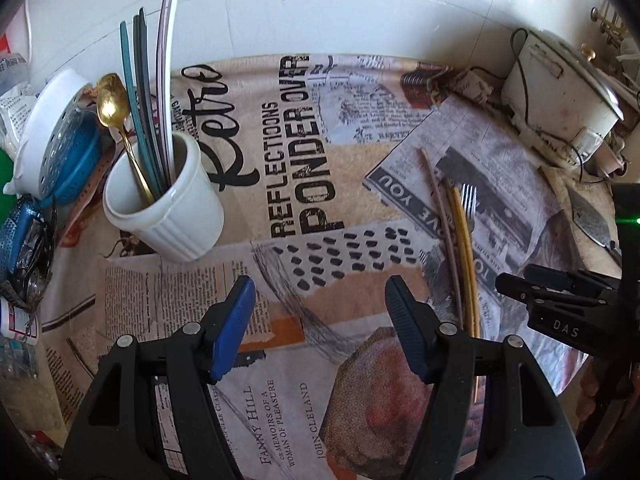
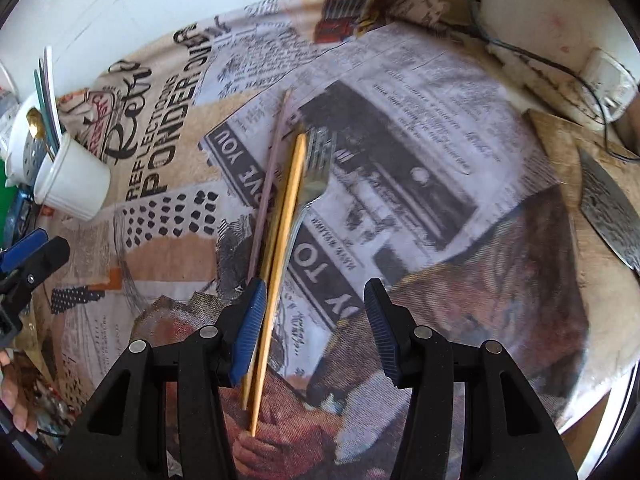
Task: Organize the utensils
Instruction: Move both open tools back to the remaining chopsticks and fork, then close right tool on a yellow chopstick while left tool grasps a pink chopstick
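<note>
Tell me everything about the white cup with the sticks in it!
The white cup looks ceramic, with ribbed sides and a smooth rim. It stands upright on the printed tablecloth, at the table's left side beside a blue-and-white strainer. Inside lean a gold spoon, bowl up, and several long chopsticks in teal, dark and pale colours. No hand-held gripper touches it.

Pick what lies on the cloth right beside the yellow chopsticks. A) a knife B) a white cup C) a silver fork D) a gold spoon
C: the silver fork lies against the yellow chopsticks on the cloth; the gold spoon stands in the white cup far off.
</note>
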`<state>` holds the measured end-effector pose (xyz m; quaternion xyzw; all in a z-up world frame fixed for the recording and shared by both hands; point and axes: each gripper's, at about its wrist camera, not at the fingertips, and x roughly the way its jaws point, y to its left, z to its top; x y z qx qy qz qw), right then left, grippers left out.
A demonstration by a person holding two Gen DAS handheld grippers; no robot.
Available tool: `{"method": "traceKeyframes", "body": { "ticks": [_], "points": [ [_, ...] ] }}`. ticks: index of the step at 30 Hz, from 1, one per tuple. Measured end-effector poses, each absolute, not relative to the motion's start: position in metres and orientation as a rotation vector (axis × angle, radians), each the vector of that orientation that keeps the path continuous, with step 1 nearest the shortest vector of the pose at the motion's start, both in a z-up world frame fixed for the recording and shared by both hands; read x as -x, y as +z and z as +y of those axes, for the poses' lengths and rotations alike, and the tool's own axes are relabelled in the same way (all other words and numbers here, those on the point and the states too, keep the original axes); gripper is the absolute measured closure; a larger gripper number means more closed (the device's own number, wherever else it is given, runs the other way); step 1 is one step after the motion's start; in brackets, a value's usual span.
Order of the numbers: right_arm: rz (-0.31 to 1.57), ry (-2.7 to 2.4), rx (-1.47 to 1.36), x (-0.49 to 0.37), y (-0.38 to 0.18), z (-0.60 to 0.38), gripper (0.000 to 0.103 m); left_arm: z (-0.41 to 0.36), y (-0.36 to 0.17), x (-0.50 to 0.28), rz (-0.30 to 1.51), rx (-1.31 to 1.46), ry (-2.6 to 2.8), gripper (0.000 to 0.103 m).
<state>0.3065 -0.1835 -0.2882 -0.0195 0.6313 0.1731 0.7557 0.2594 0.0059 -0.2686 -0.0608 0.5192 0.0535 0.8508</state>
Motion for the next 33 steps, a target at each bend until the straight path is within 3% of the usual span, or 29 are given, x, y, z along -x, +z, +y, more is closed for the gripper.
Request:
{"method": "traceKeyframes", "body": {
  "ticks": [2,6,13,20,33],
  "points": [
    [1.383,0.387,0.041,-0.309,-0.295,-0.179,0.06,0.006,-0.272,-0.259,1.102,0.133,0.115,0.037],
    [1.415,0.398,0.037,-0.316,-0.307,-0.171,0.079,0.007,-0.274,-0.258,1.105,0.139,0.112,0.037],
    [1.431,0.396,0.038,-0.324,-0.315,-0.165,0.081,0.008,-0.274,-0.259,1.101,0.139,0.11,0.037],
    [1.422,0.383,0.077,-0.334,-0.318,-0.155,0.096,0.01,-0.279,-0.263,1.115,0.159,0.107,0.037],
    [1.391,0.346,-0.019,-0.344,-0.298,-0.188,0.097,-0.023,-0.301,-0.312,1.186,0.175,-0.018,0.037]
  ]
}}
